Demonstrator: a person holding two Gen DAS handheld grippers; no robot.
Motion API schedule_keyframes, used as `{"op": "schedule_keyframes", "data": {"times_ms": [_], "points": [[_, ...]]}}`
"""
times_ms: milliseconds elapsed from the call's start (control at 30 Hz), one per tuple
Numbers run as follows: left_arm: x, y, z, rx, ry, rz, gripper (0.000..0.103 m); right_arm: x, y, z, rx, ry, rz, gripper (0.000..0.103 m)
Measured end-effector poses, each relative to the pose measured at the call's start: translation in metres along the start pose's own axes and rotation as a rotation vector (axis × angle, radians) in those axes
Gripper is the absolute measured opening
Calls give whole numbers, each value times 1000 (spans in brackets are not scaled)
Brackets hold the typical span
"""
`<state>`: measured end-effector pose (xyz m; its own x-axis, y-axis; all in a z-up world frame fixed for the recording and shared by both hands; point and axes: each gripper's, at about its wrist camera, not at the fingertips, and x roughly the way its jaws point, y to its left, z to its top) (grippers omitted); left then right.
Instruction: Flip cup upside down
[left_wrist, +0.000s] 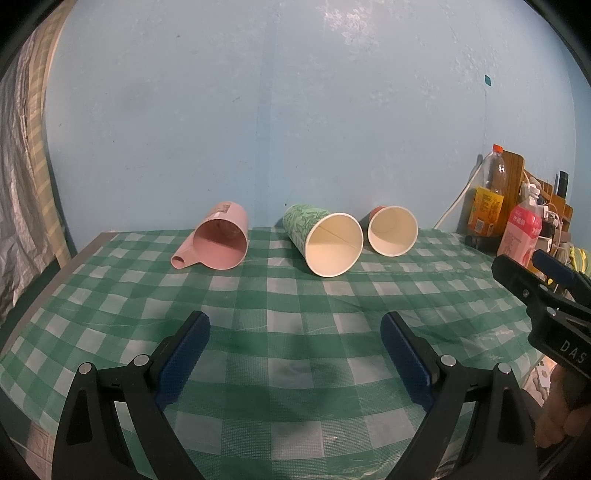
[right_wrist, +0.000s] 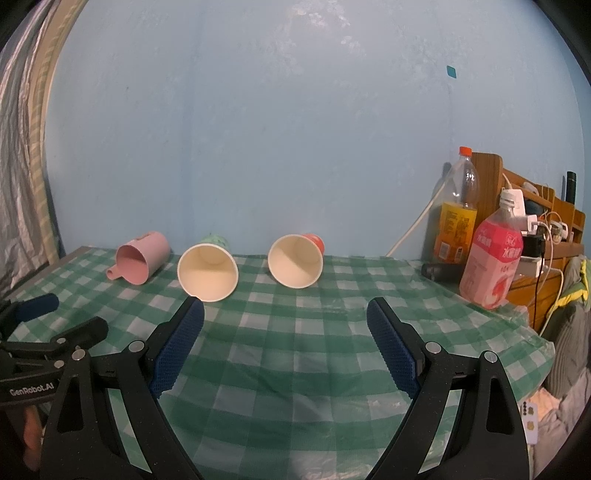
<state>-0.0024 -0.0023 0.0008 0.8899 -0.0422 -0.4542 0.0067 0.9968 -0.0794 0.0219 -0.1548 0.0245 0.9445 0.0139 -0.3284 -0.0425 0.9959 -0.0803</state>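
Three cups lying on their sides in a row along the far edge of the table (left_wrist: 110, 280), mouths turned toward the cameras, under a pale blue wall (left_wrist: 295, 110).

Far left: pink cup (left_wrist: 218, 240), smooth plastic, cylindrical, with a stubby tubular handle pointing down-left. Middle: green cup (left_wrist: 325, 240), tall tapered paper with a leaf print and a cream inside crossed by a seam line. Right of it, close but apart: red cup (left_wrist: 392, 230), shorter paper, cream inside.

Left wrist view only: the printed green flank at full length and the label patch on the pink side. Right wrist view only: the green cup almost mouth-on, little wall visible; the orange-red outer wall of the red cup; the two paper cups well apart.

Glossy checked green-and-white tablecloth (left_wrist: 295, 332), creased. Far right: clear bottle (right_wrist: 458, 218) with orange cap and yellow label, pink bottle (right_wrist: 493, 258) nearer, wooden shelf (right_wrist: 517, 184) strung with white cables.

Left gripper (left_wrist: 295, 332) spread wide, nothing between its ribbed blue pads, hovering over the near cloth. Right gripper (right_wrist: 284, 321) likewise spread and bare, well short of the cups.
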Motion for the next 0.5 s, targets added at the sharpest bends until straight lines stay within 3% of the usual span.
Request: {"op": "schedule_keyframes", "data": {"times_ms": [500], "points": [[0,0,0,1,2,-1,95,0,0,-1,0,1,-1,89]]}}
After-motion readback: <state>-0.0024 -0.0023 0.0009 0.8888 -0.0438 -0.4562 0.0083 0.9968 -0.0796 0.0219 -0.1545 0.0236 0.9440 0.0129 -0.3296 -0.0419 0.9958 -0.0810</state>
